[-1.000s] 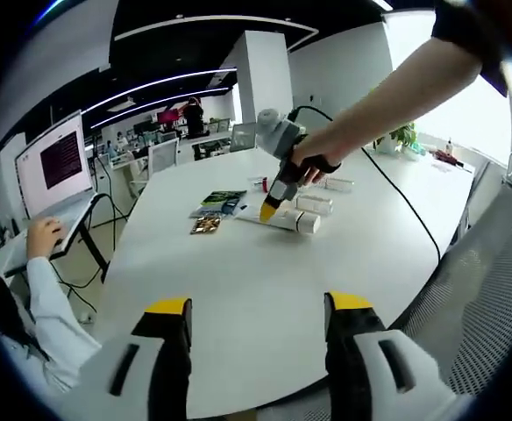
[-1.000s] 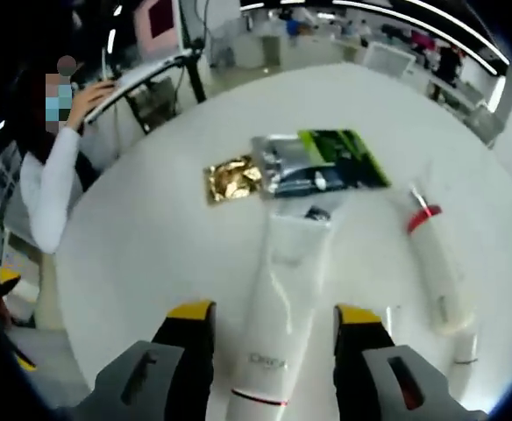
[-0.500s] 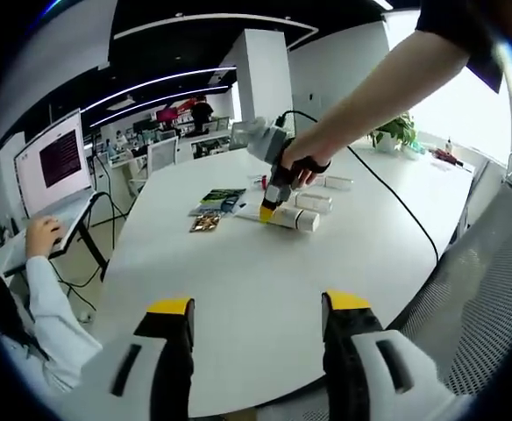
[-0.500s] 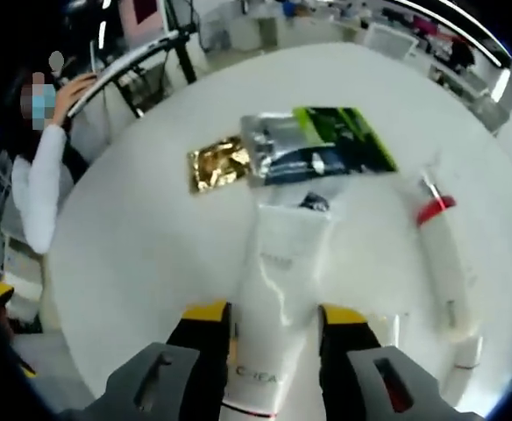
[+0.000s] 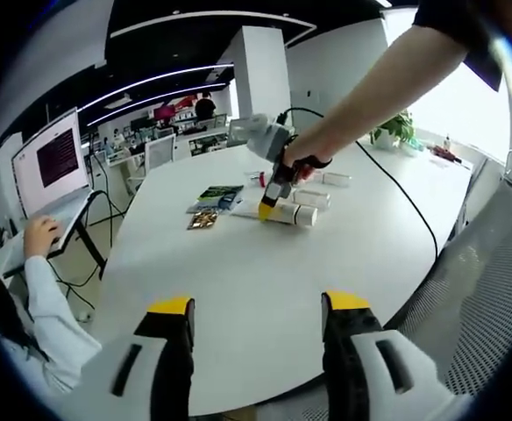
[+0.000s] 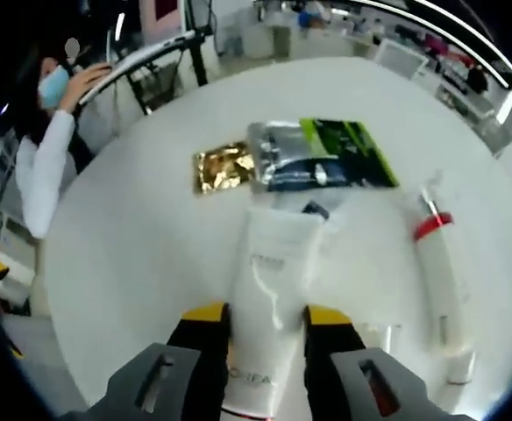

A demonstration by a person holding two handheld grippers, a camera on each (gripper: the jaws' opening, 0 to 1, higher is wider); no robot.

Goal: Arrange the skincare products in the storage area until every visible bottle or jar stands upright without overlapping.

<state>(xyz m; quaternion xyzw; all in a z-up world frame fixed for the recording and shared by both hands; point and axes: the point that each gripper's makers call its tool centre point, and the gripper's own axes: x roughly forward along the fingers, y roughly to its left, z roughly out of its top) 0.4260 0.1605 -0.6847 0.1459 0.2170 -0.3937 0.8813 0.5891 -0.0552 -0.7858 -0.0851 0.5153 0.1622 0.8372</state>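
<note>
On a white tabletop [image 6: 133, 289], the right hand-held gripper [image 6: 263, 317] has its jaws clamped on a white tube [image 6: 269, 298] that lies flat near the tabletop's middle. Just beyond the tube sit a gold sachet [image 6: 224, 167] and a green-and-silver sachet [image 6: 322, 165]. A red-capped tube [image 6: 440, 281] lies beside it. The left hand-held gripper [image 5: 256, 311] hovers with jaws apart, well back from the cluster. The step appears to be grasping the tube; next, it likely needs lifting and standing on its cap, though the cap end is hidden.
</note>
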